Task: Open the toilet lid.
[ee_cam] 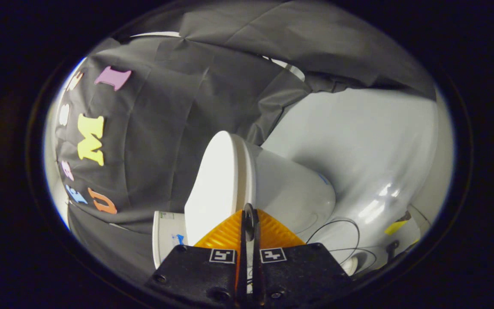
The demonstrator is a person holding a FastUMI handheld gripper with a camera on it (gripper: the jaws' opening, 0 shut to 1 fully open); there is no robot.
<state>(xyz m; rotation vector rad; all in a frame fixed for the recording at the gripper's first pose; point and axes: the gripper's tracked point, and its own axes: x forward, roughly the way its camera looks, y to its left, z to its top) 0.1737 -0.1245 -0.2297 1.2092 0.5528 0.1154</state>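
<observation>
While the view is rolled hard to one side, the toilet lid (212, 189) shows as a flat white oval just ahead of the gripper (249, 216), its long axis running away from the fingertips and its free front edge on the far side. It appears closed on the seat, with the bowl (294, 189) bulging to its right and the tank (167, 236) nearer, at the left. The fingers sit nearly together, holding nothing, tips level with the seam between lid and seat.
</observation>
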